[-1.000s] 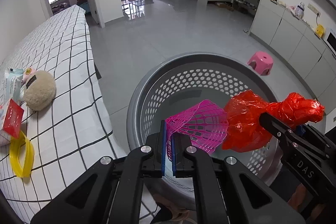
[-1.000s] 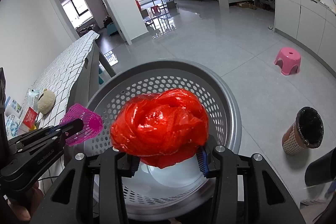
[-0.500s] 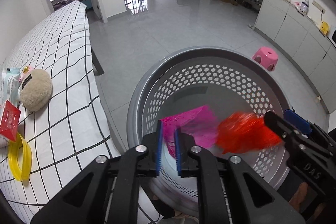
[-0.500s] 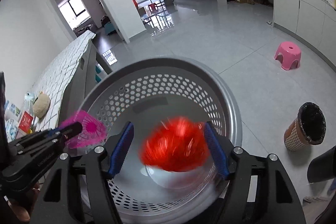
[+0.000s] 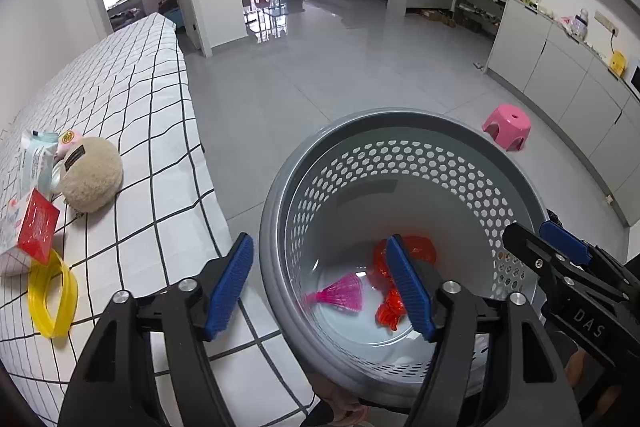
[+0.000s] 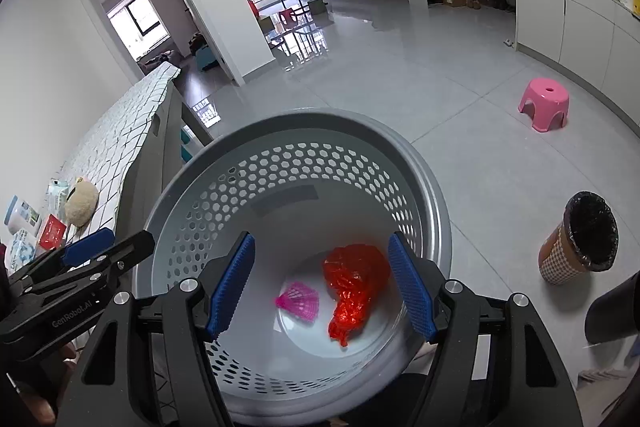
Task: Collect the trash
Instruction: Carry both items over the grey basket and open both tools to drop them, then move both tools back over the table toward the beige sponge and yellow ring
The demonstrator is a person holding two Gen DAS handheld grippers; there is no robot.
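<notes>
Both of your tongs hang over the grey perforated basket (image 6: 424, 187) with nothing in them: the left gripper (image 5: 320, 287) has just been spreading its jaws and now stands wide and empty, and the right gripper (image 6: 320, 285) is likewise parted with only air between its blue pads (image 6: 412, 291). The drop looks done. The pink mesh piece (image 6: 298, 301) and the crumpled red plastic bag (image 6: 352, 283) lie side by side on the basket floor, just beside each other and clear of both sets of fingers. Before you turn away, check that no strand of mesh clings to a pad; none shows. Lift straight up so you don't clip the rim, which sits close under the left tips. Next pickings are probably on the checked tablecloth (image 5: 132, 115) to your left: the yellow ring (image 5: 52, 301) nearest, then the red packet (image 5: 38, 227), then the beige plush ball (image 5: 90, 179) with some pale packaging behind it. Which of these counts as trash is your call. The ring is thin and flat; pinch across its band rather than scooping. Farther off, a pink stool (image 6: 544, 103) and a lined bin (image 6: 580, 239) stand on the floor.
</notes>
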